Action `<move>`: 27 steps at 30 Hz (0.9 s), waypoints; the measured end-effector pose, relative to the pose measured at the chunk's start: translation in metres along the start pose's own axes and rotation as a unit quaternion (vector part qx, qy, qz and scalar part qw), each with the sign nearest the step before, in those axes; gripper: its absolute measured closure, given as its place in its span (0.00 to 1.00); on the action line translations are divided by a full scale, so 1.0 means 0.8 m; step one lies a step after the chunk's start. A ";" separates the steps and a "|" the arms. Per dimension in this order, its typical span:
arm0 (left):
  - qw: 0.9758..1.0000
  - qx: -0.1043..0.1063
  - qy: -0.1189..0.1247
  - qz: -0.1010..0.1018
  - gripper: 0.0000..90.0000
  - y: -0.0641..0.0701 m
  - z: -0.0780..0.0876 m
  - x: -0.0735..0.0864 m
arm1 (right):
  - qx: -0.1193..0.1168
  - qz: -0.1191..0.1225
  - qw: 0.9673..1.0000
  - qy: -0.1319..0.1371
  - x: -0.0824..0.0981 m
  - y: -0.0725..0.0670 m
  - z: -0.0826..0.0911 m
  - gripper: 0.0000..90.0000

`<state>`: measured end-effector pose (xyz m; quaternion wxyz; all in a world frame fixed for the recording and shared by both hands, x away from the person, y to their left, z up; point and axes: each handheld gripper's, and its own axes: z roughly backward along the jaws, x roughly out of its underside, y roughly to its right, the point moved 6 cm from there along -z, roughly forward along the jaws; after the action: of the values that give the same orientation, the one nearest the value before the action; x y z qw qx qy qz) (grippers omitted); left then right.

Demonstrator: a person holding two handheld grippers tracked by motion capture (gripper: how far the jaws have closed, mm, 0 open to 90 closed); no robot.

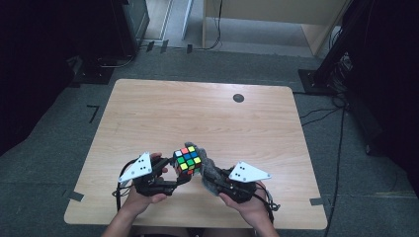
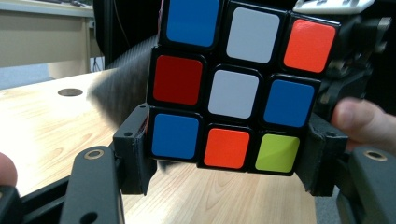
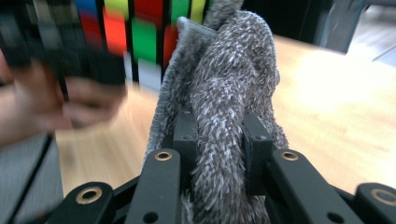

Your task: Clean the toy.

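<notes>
A scrambled puzzle cube [image 1: 188,160] is held above the near middle of the wooden table [image 1: 197,113]. My left gripper [image 1: 179,174] is shut on it; in the left gripper view the two black jaws clamp the bottom row of the cube [image 2: 233,88] from both sides. My right gripper [image 1: 211,178] is shut on a fluffy grey cloth [image 1: 206,170], which rises between its jaws in the right gripper view as a thick bundle [image 3: 224,107]. The cloth lies against the right side of the cube [image 3: 116,32], which appears blurred there.
A small round dark hole [image 1: 238,98] sits near the table's far edge. Cables [image 1: 341,148] trail over the grey floor right of the table. Dark equipment stands at the far left and right of the room. A light wooden desk [image 1: 276,15] stands beyond.
</notes>
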<state>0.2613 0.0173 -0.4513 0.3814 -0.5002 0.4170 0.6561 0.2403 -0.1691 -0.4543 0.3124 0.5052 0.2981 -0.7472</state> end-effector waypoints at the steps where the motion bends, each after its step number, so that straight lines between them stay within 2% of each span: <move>1: 1.000 0.000 -0.004 -0.001 0.37 0.001 -0.001 0.002 | 0.002 -0.011 1.000 0.024 -0.006 0.001 0.005 0.82; 3: 1.000 0.003 -0.006 0.001 0.37 0.002 -0.004 0.003 | -0.004 -0.025 0.998 0.065 -0.016 -0.001 0.013 0.82; 4: 1.000 0.007 -0.004 0.005 0.37 0.003 -0.005 0.003 | -0.011 -0.021 0.998 0.065 -0.017 -0.004 0.012 0.82; 6: 1.000 0.006 -0.003 0.005 0.37 0.004 -0.005 0.001 | -0.022 -0.005 0.999 0.041 -0.009 -0.008 0.004 0.82; 7: 1.000 0.005 -0.001 0.006 0.37 0.003 -0.004 0.001 | -0.020 -0.001 1.000 0.023 -0.003 -0.008 0.001 0.82; 9: 1.000 0.006 0.006 0.013 0.37 0.001 -0.001 -0.001 | -0.001 0.013 1.000 -0.016 0.006 -0.002 -0.005 0.82; 10: 1.000 0.004 0.008 0.014 0.37 0.000 -0.001 -0.002 | 0.006 0.010 1.000 -0.013 0.006 0.000 -0.004 0.82; 13: 1.000 -0.001 -0.002 0.011 0.37 -0.001 -0.002 0.001 | 0.008 -0.027 0.998 0.048 -0.009 0.005 0.010 0.82; 14: 1.000 0.000 -0.003 0.014 0.37 0.000 -0.004 0.003 | 0.004 -0.028 0.998 0.064 -0.014 0.003 0.013 0.82; 15: 1.000 0.004 -0.001 0.017 0.37 0.001 -0.005 0.003 | -0.003 -0.019 0.998 0.067 -0.015 0.000 0.013 0.82; 17: 1.000 0.001 -0.002 0.015 0.37 0.001 -0.005 0.002 | -0.019 0.001 0.999 0.048 -0.010 -0.009 0.005 0.81; 19: 1.000 -0.002 -0.002 0.015 0.37 -0.001 -0.002 0.002 | -0.021 0.004 0.999 0.035 -0.003 -0.009 0.000 0.81; 20: 1.000 -0.003 0.001 0.017 0.37 -0.002 -0.001 0.001 | -0.024 0.002 1.000 0.009 0.002 -0.006 -0.003 0.81; 21: 1.000 -0.004 0.004 0.019 0.37 -0.003 0.000 -0.001 | -0.014 0.007 1.000 -0.003 0.004 -0.003 -0.004 0.81; 22: 1.000 -0.005 0.006 0.020 0.37 -0.004 0.000 -0.002 | 0.001 0.010 1.000 -0.003 0.004 0.001 -0.003 0.81; 25: 1.000 -0.005 -0.002 0.017 0.37 -0.003 -0.002 0.001 | -0.005 -0.027 0.999 0.042 -0.004 0.003 0.004 0.81; 27: 1.000 0.001 -0.004 0.020 0.37 -0.001 -0.005 0.003 | -0.012 -0.018 0.998 0.058 -0.008 -0.002 0.005 0.81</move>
<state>0.2631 0.0140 -0.4543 0.3703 -0.4886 0.4260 0.6654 0.2385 -0.1700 -0.4464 0.2870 0.5381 0.3339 -0.7187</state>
